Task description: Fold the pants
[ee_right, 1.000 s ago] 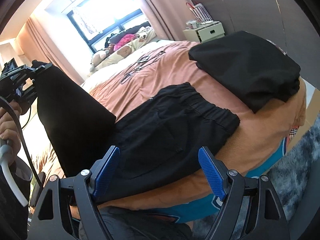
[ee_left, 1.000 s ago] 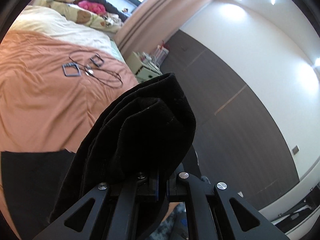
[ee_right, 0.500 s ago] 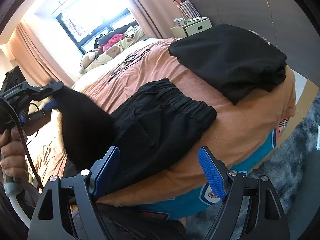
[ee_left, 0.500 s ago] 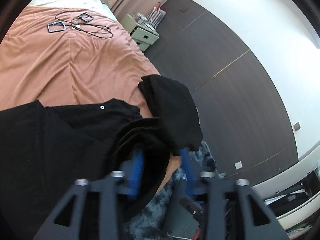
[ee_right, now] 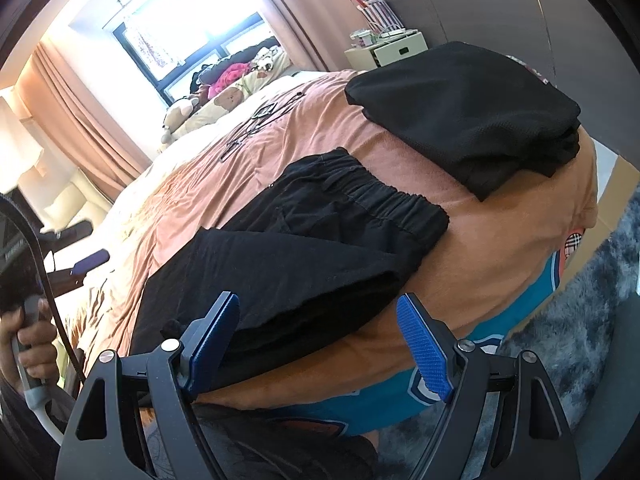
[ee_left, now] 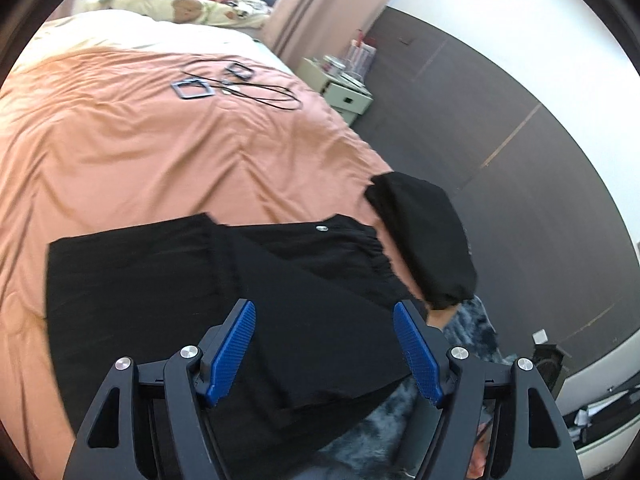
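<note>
Black pants [ee_left: 168,280] lie on the orange bedspread [ee_left: 120,152], the leg end folded back over the upper part, near the elastic waistband [ee_right: 396,200]. My left gripper [ee_left: 323,308] hovers just above the folded layer. Its jaws are opening, and the blue pads [ee_left: 234,344] touch no cloth. In the right wrist view the left gripper [ee_right: 86,246] shows at the far left, held by a hand [ee_right: 28,336]. My right gripper [ee_right: 318,308] stands open at the bed's near edge. The fold of the pants [ee_right: 304,272] lies just beyond its fingers, and nothing is gripped.
A second folded black garment [ee_right: 468,108] sits at the bed's corner. Cables and square frames [ee_left: 192,90] lie farther up the bedspread, with pillows and plush toys [ee_left: 188,4] beyond. A pale nightstand [ee_left: 346,94] stands beside the bed. A grey shaggy rug [ee_right: 580,300] covers the floor.
The left gripper came down with the black pant leg, opened, and let it go. The leg now lies flat over the pants. The right gripper stayed where it was, open.
</note>
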`<state>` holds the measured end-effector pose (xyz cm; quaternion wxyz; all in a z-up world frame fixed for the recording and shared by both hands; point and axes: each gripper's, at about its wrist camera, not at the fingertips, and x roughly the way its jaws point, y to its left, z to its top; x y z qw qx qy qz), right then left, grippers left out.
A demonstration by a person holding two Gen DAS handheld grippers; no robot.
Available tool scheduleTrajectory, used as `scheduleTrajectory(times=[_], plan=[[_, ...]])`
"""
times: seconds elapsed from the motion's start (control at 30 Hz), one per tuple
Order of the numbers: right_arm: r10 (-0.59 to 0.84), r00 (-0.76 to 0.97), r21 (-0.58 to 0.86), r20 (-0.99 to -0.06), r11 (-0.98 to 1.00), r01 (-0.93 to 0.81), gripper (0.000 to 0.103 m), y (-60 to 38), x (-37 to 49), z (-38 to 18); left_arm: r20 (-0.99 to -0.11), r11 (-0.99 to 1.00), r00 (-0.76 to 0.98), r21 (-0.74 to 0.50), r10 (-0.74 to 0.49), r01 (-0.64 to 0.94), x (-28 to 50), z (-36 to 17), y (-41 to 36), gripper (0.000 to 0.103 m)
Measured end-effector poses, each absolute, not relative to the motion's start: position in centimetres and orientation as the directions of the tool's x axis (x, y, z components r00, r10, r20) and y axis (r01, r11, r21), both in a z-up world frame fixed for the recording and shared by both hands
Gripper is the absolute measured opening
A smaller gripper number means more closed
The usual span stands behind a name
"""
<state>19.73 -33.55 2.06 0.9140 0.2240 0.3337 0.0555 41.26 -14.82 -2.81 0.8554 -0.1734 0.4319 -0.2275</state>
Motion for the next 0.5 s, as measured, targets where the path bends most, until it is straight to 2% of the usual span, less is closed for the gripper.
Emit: scheduleTrajectory(times=[0.23,0.5], plan=[[0.222,0.768,0.413,-0.601,0.909,0.061,0.08,-33.3,20.1,2.5,-0.682,0.87,0.559,-0.462,-0.472,0.172,39.9,-4.8,-9.8,0.074],[0.245,0.75,0.338,-0.614,0.941,-0.031,0.08,-30.5,20.4,3.6,-0.684,0.874,0.598,-0.482,-0.417,0.059,38.2,-7.5,-4.8,0.074]])
